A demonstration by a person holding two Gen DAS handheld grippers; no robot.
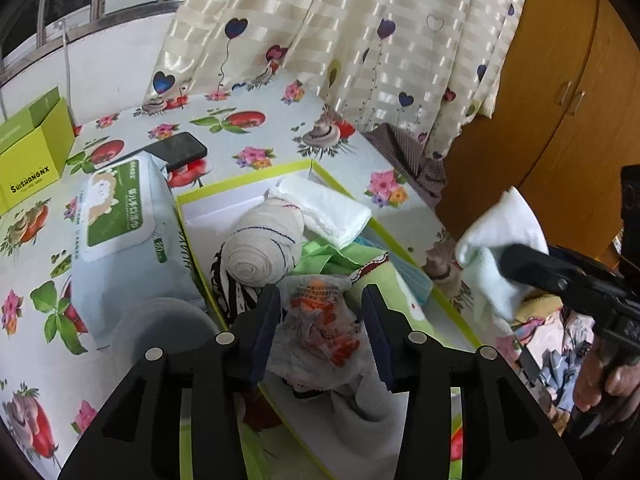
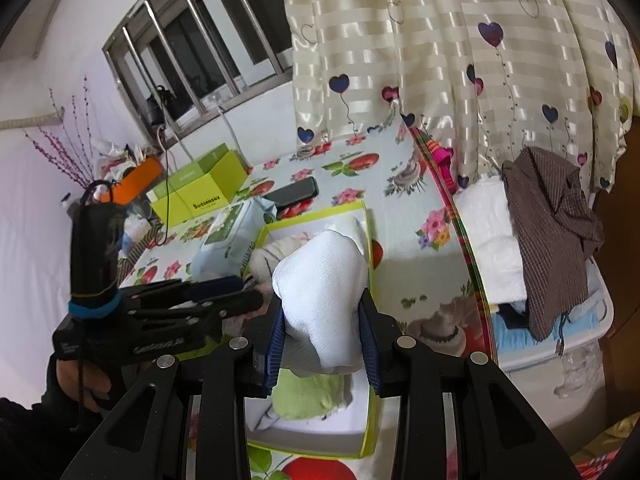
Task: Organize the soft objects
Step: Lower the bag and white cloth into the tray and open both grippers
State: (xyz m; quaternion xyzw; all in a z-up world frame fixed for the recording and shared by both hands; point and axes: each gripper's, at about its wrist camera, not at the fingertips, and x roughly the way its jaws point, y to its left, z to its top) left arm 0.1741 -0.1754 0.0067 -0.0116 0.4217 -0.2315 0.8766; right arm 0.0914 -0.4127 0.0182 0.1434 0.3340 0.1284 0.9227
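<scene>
We are in the middle of filling the shallow lime-green-rimmed cardboard box [image 1: 320, 168] with soft things, and we judge the step in hand to be a drop-off on one side and a delivery waiting on the other. Our left gripper [image 1: 320, 312] is hanging over the near end of the box with its jaws spread wide; a crumpled white plastic bag with orange print [image 1: 320, 320] is lying between the pads, seemingly loose rather than pinched, resting on a grey cloth [image 1: 360, 408] at the box's near corner. Our right gripper [image 2: 324, 328] is pinching a white folded cloth [image 2: 320, 292] firmly between its blue pads [image 2: 274, 348], holding it above the box's right edge. The box is sitting on the flower-and-fruit-printed tablecloth [image 1: 248, 128], with a pale blue pack of wet wipes [image 1: 120, 224] touching its left wall. Inside it we are seeing a rolled cream bandage-like cloth [image 1: 260, 248] near the middle, a folded white towel [image 1: 324, 208] toward the far corner, light green fabric [image 1: 320, 256] between them and the right wall, and a black-and-white striped piece [image 1: 232, 292] against the left wall. Next, we think, the left gripper needs lifting clear without snagging the bag, so the right one can lower the white cloth into whatever free space remains; the box is looking crowded, so careful placement matters.
</scene>
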